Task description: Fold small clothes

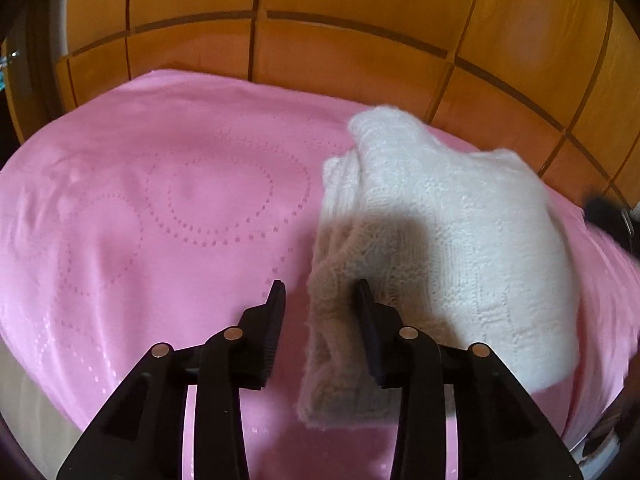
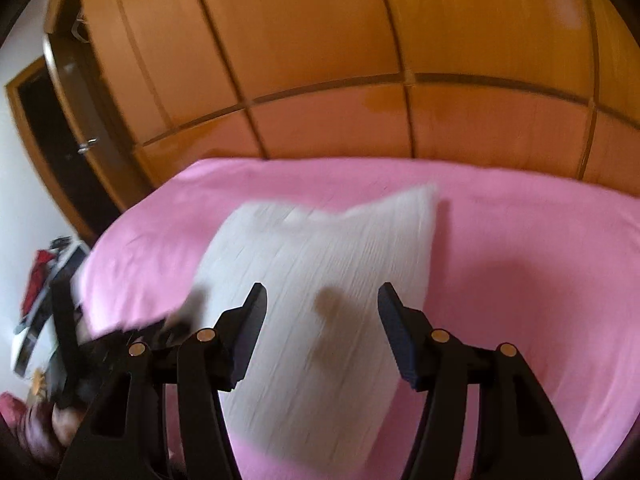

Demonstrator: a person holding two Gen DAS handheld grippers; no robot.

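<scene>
A white knitted garment [image 1: 448,232] lies folded on the pink sheet [image 1: 160,200]. My left gripper [image 1: 320,300] is open, its jaws apart at the garment's near left edge; the knit's edge lies between the fingers, not clamped. In the right wrist view the same white garment [image 2: 320,264] lies spread below, blurred by motion. My right gripper [image 2: 322,300] is open and empty, hovering over the garment's near part. The other gripper [image 2: 100,344] shows as a dark shape at the garment's left corner.
The pink sheet [image 2: 520,280] covers a bed. An orange wooden wardrobe [image 1: 320,40] stands right behind it, also in the right wrist view [image 2: 320,60]. A doorway [image 2: 52,128] and a cluttered shelf [image 2: 44,288] are at far left.
</scene>
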